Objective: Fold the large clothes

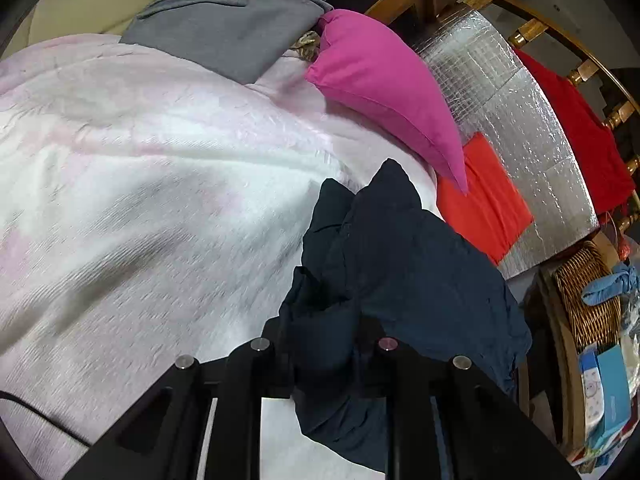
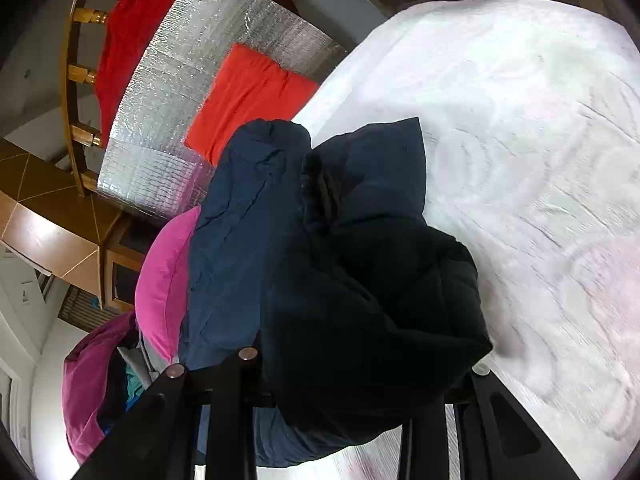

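A dark navy padded jacket (image 1: 404,264) hangs bunched between both grippers above a white and pale pink bed cover (image 1: 152,168). My left gripper (image 1: 324,344) is shut on a fold of the jacket, which covers the fingertips. In the right wrist view the jacket (image 2: 344,264) fills the middle, its hood peak pointing up. My right gripper (image 2: 360,364) is shut on the jacket, and the cloth hides its fingertips. The bed cover (image 2: 540,152) lies to the right.
A magenta pillow (image 1: 384,88), an orange-red cloth (image 1: 484,196) and a silver foil mat (image 1: 520,120) lie by the wooden headboard (image 1: 576,72). A grey garment (image 1: 228,20) lies at the far side. A wicker basket (image 1: 588,292) stands at right.
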Available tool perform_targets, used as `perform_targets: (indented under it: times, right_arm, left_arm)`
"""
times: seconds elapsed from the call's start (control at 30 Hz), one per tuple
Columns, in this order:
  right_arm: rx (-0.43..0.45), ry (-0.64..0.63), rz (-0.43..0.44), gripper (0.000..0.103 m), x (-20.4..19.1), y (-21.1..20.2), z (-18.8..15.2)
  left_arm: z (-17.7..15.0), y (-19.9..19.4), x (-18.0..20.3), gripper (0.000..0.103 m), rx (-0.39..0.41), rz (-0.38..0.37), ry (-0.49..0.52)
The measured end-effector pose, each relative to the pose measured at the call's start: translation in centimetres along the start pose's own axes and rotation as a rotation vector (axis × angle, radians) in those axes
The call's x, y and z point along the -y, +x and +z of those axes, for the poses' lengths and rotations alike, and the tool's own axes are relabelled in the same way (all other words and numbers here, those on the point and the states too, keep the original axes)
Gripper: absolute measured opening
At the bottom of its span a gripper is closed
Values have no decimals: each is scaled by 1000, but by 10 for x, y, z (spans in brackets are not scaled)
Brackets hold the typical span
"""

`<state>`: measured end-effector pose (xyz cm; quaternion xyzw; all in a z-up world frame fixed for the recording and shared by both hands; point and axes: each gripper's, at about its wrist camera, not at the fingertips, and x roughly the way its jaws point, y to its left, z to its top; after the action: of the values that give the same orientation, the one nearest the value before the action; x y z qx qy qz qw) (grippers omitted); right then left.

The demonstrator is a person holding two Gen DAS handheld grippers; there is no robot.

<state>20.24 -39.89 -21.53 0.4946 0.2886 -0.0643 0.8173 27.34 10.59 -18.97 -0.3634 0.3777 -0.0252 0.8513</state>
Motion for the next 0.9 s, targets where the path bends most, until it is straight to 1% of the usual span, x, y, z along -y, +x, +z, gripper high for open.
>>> perform_targets:
  times: [0.23, 0.33, 0.43, 0.5, 0.53, 0.57, 0.63, 0.7, 0.77, 0.8, 0.87, 0.9]
  right_arm:
    - [-21, -11, -2, 33, 12, -35, -10]
    - [-28, -11, 4, 33, 21, -56, -18]
    - [-45, -4, 5, 33, 31, -71, -29]
    - [-63, -17, -17, 34, 35, -76, -34]
    - [-80, -25, -30, 38, 37, -76, -35]
    - [-96, -24, -37, 39, 38, -75, -35]
    - [-142, 1, -45, 49, 45, -76, -32]
    - [-158, 28, -23, 50, 54, -88, -28]
    - [-166, 34, -9, 50, 60, -99, -26]
    - [-160, 21, -2, 50, 61, -109, -25]
    - [-129, -31, -17, 50, 57, -121, -25]
    - [-100, -72, -44, 50, 52, -128, -25]
  left_arm:
    - [-27, -37, -7, 20, -38, -5, 19]
    - [-38, -55, -13, 20, -36, -13, 27]
    - [-48, -68, -23, 20, -43, -5, 22]
    - [-52, -67, -28, 24, -71, 23, 23]
    - [-52, -64, -33, 29, -94, 43, 16]
    - [-51, -62, -36, 33, -108, 46, 2]
    - [-46, -61, -45, 43, -141, 32, -38]
    - [-40, -64, -51, 47, -156, 24, -54]
    - [-34, -75, -56, 48, -134, 37, -53]
    - [-31, -83, -55, 48, -107, 53, -34]
    - [-24, -100, -48, 49, -24, 86, 22]
    - [-22, -110, -42, 51, 30, 104, 61]
